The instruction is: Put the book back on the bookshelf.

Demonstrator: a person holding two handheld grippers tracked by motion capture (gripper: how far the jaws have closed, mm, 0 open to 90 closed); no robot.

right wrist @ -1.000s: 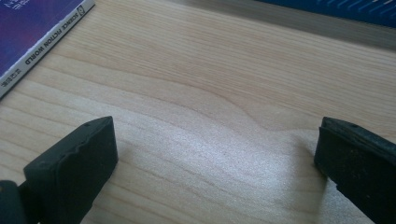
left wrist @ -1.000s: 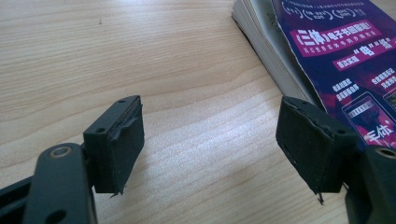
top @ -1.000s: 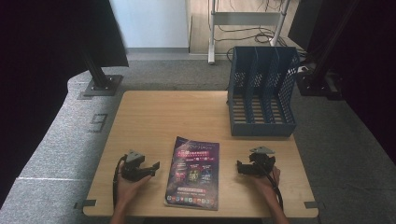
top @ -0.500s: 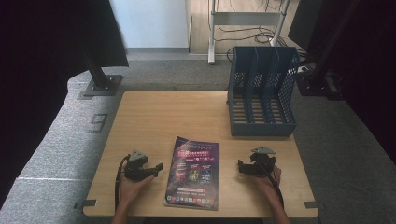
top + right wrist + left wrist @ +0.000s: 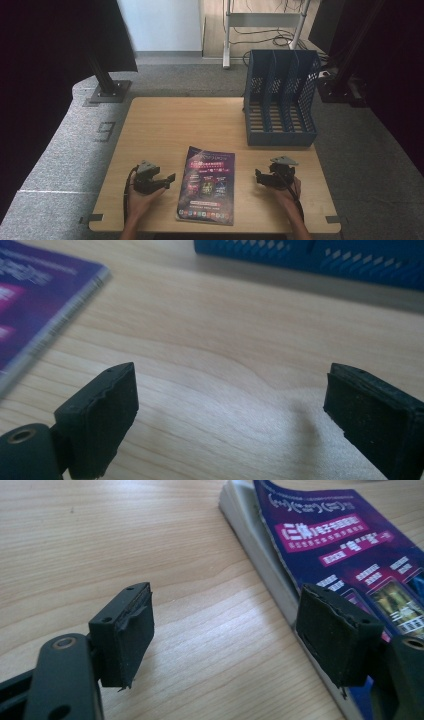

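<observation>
A purple magazine [image 5: 206, 186] lies flat and face up near the front edge of the wooden table [image 5: 190, 120], between the two grippers, with the blue file rack [image 5: 280, 100] standing well apart from it at about 1 o'clock, toward the table's far right corner. The left gripper [image 5: 167, 179] sits just beside the magazine at its 9 o'clock, jaws spread wide and empty; in the left gripper view one pad [image 5: 339, 632] already overlaps the near long edge of the cover while the other [image 5: 125, 630] stands over bare wood. The right gripper [image 5: 260, 177] rests at the magazine's 3 o'clock, near but not touching, also gaping with nothing between its jaws. The magazine looks light and floppy: a fairly thick stack of thin pages under a glossy cover, whose far corner curls up a little in the left gripper view. I judge the cover slick, so pads may slide on it, and a grab at one corner would let the rest sag or fan open. The better hold is probably on the bound long edge, pinching the whole thickness, with the second gripper steadying the opposite edge before lifting it toward the rack.
</observation>
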